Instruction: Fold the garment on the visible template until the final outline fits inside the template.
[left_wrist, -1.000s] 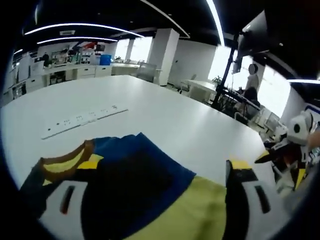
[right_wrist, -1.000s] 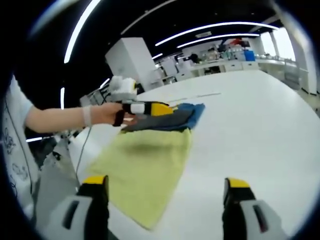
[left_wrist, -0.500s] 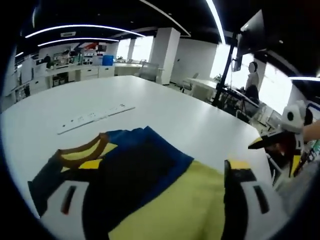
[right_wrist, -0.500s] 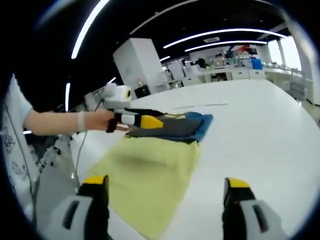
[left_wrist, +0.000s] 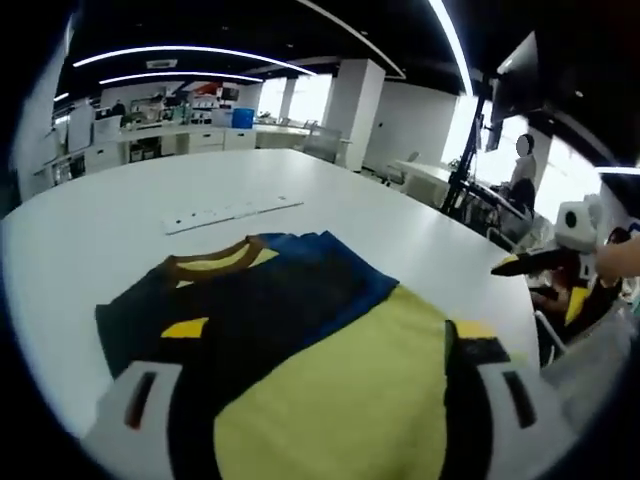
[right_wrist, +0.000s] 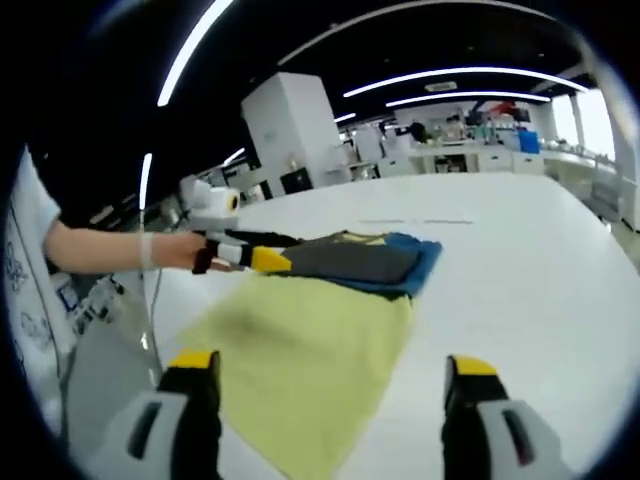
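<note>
1. We see the garment (left_wrist: 290, 340), dark, blue and yellow, lying flat on the white tabletop (left_wrist: 120, 200).
2. Our left hand-held gripper (left_wrist: 315, 400) hovers above the garment, jaws apart.
3. Our right hand-held gripper (right_wrist: 320, 420), jaws apart and empty, is beside the garment's yellow end.

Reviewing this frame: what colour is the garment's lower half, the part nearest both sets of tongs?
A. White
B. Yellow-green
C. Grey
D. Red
B. The garment runs from a dark and blue upper part near the collar to a yellow-green lower half on the white table; the right gripper view shows the same yellow-green cloth.
</note>
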